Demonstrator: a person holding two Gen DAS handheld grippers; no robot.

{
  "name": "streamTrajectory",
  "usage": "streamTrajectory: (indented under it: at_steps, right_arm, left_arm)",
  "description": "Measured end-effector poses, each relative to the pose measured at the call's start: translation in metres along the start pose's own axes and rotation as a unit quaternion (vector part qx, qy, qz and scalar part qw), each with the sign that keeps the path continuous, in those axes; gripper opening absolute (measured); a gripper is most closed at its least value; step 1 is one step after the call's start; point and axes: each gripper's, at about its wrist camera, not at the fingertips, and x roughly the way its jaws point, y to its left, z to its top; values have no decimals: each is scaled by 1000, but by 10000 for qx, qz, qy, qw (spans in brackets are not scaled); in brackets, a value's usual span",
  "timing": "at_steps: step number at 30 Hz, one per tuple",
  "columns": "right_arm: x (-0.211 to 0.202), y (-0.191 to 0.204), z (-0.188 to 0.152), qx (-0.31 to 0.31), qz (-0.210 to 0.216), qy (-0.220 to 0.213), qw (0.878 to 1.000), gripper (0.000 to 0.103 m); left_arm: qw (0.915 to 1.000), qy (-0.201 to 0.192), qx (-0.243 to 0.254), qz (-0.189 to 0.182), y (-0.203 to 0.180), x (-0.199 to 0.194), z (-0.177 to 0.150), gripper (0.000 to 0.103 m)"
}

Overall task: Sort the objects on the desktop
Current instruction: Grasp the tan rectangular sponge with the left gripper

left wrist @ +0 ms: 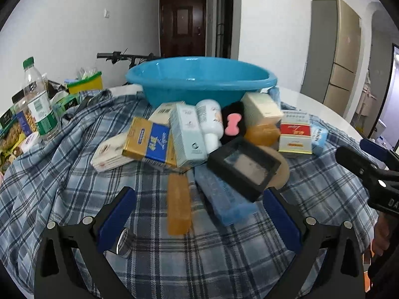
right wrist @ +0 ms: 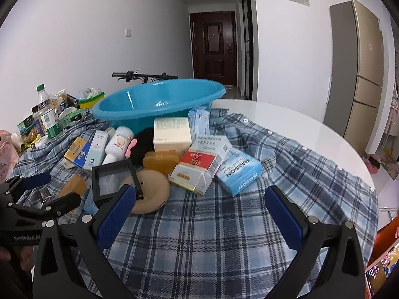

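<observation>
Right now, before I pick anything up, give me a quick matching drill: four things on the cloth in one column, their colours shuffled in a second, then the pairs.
Things:
1. basin
2. bow-shaped piece
3. frame box
4. RAISON pack

Colours:
A. pink
B. light blue with white
C. turquoise
D. black

Pairs: 1-C, 2-A, 3-D, 4-B.

Both the left gripper and the right gripper hover open over the plaid cloth, holding nothing.
</observation>
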Motion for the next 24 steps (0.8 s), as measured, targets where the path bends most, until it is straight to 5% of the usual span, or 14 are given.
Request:
streamTrajectory:
  at_steps: [6, 8, 11, 13, 16, 20, 24]
  right_arm:
    - [4, 4, -2, -44, 79, 69, 9999, 101]
    - [4, 6, -2, -86, 105, 46, 9999, 90]
    - [7, 8, -1, -129, 179, 103, 9997, 82]
    - [7, 9, -2, -124, 215, 106, 9996, 82]
    - [9, 9, -3, -137, 247, 132, 9995, 76]
    - [13, 9, -4, -60, 396, 255, 9989, 62]
    - [17, 17, -5, -125, 739, 393, 9964, 61]
  left_arm:
    - [9990, 333, -283, 86, 23, 20, 0, 103]
    - [9990, 352, -278, 88, 27, 24, 0, 101]
    - [9986, 474, -133, 205, 27, 31, -1, 80]
    - [9979, 609, -84, 214, 26, 37, -2, 53]
    - [9977, 665, -40, 87, 23, 40, -4, 28]
    - [9981, 618, -86, -21, 23, 38, -4, 23]
    - [9983, 562, -107, -52, 24, 31, -1, 23]
